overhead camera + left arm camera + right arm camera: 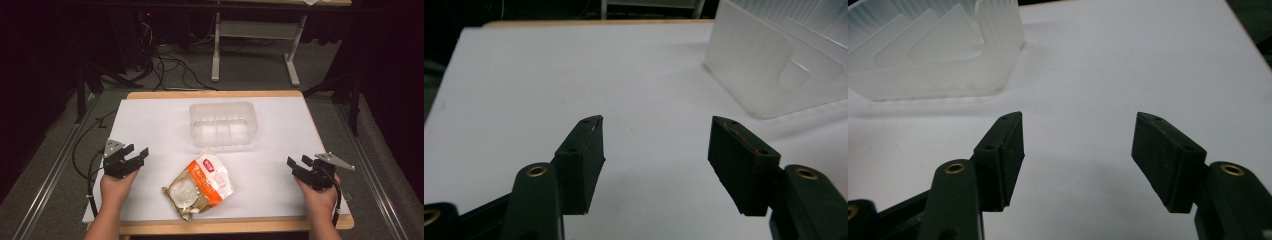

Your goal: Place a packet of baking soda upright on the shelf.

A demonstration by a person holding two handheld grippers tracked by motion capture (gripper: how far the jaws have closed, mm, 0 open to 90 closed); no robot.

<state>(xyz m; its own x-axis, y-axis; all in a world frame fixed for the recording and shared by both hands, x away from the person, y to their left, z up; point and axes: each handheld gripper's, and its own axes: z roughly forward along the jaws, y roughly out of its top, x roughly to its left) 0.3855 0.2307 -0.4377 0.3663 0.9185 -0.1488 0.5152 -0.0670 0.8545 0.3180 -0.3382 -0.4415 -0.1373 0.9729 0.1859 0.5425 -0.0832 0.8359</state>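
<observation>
Between your two hands on the white desk (150, 120), the orange snack packet (200, 186) lies flat, near the clear tray (222, 124). Your left gripper (137, 155) and right gripper (299, 164) both hold their fingers (583, 160) wide apart, empty.

The translucent, ribbed plastic tray (223, 123) looked frosted and smooth. The orange-and-white crinkled plastic food packet (200, 186) shone glossy. A matt white sheet covered the table (150, 125), edged in pale wood. Both claws' black plastic jaws looked matt, with brass-coloured metal bushings.
</observation>
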